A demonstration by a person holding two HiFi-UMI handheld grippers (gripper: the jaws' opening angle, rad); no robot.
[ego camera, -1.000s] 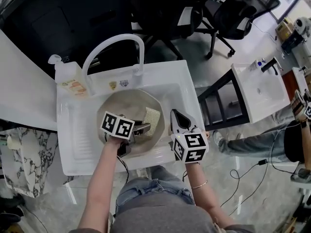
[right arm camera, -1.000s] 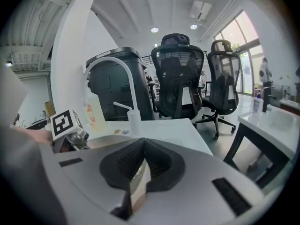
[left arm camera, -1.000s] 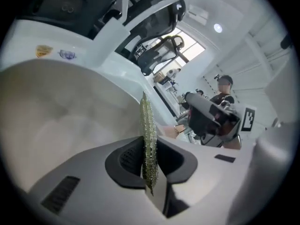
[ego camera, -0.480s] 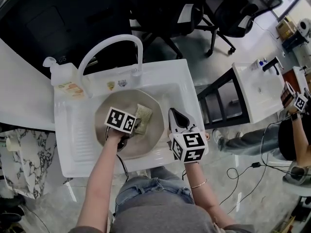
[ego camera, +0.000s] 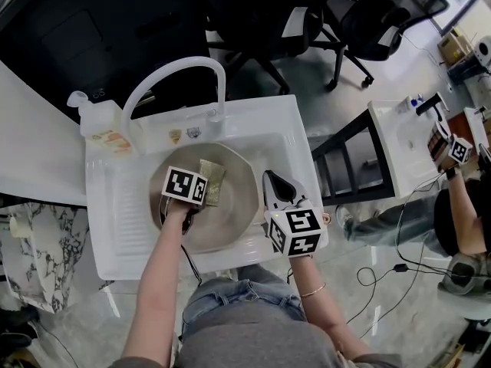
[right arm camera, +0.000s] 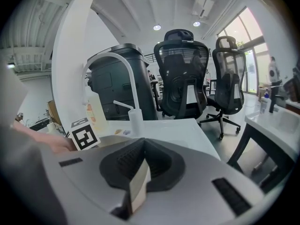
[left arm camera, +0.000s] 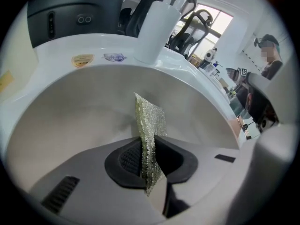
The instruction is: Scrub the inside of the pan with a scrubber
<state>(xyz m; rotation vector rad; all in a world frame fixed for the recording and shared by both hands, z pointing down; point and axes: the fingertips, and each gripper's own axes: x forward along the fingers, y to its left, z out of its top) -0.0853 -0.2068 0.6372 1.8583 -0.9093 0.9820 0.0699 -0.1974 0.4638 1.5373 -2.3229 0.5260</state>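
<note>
White sink (ego camera: 121, 215) holds beige pan (ego camera: 224, 222); left tool (left arm camera: 149, 168) clamps scrubber (left arm camera: 150, 120), right tool (right arm camera: 138, 183) grips rim; office chairs (right arm camera: 183, 74) behind.

Scrubber (ego camera: 213, 179) partly hidden under left gripper (ego camera: 204, 191).

Bright, even indoor light. Ceiling lamps (right arm camera: 157, 27) plus daylight through window (right arm camera: 251, 25). Sheen on floor (ego camera: 391, 67); faint soft shadow inside pan (ego camera: 230, 213). Heavy fisheye bending, black vignette corners in both gripper views. Close foreground slightly soft.
</note>
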